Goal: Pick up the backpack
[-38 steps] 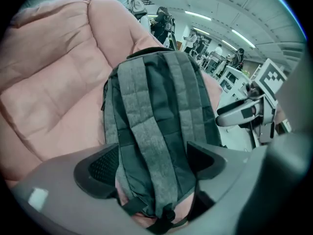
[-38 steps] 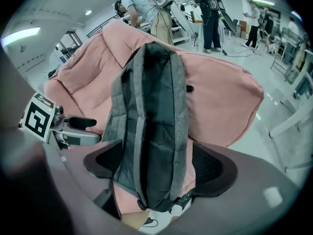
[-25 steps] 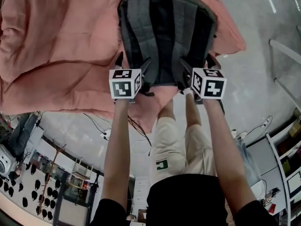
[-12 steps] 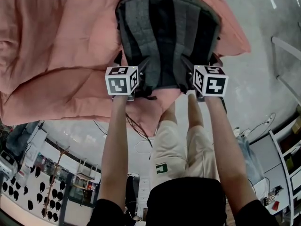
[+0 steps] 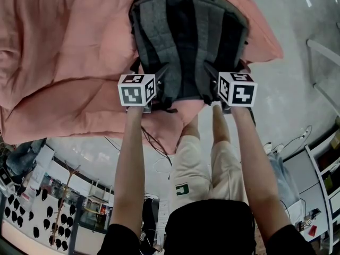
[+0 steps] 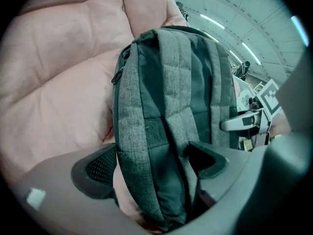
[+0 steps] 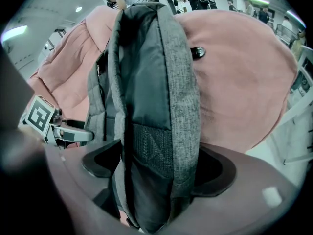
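A grey and black backpack [image 5: 187, 36] rests on a pink quilt [image 5: 69, 52], straps facing me. My left gripper [image 5: 158, 84] is shut on the backpack's near left edge, where grey fabric [image 6: 146, 146] fills the space between its jaws. On the near right edge my right gripper [image 5: 211, 86] is also shut, and the backpack's side panel [image 7: 156, 146] is pinched between its jaws. Each gripper's marker cube shows just below the bag in the head view.
The pink quilt spreads wide to the left and behind the bag. Grey floor [image 5: 287, 89] lies to the right, with a white frame [image 5: 324, 52] at the far right. Cables [image 5: 159, 147] trail on the floor below the quilt's edge.
Both grippers and the backpack have shifted slightly up and away from me; the hold on the bag is unchanged.
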{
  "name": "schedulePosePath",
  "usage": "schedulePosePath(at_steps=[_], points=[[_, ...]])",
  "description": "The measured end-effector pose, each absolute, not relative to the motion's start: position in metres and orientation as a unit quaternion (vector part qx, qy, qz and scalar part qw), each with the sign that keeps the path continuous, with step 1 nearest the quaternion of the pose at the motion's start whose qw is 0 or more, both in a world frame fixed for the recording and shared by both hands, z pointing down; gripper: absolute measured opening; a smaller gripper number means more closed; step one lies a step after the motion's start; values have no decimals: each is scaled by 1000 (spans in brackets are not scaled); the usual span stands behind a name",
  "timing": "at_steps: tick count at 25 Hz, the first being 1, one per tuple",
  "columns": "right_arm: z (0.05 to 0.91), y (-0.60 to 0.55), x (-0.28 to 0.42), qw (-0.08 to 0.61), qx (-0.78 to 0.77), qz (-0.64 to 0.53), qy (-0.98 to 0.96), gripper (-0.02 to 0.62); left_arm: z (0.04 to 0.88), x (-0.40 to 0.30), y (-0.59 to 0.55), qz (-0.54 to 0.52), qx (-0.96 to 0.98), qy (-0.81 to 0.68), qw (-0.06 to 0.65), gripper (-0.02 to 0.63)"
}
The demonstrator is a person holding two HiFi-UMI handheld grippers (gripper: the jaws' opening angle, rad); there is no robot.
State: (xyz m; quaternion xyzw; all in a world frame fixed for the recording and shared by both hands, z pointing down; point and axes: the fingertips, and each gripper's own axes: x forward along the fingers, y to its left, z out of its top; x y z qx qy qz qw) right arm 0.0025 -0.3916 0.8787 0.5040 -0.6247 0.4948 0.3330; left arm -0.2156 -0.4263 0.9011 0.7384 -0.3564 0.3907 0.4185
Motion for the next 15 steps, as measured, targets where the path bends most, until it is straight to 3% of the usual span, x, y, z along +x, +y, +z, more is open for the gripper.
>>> schedulePosePath(at_steps=[8,15], points=[[875,-390,2,341,507,490,-621,439,899,-214,-426,397,737,-360,413,437],[874,-387,-1,348,495,484,-632,399,897,-210,-422,398,742,-349,411,374]])
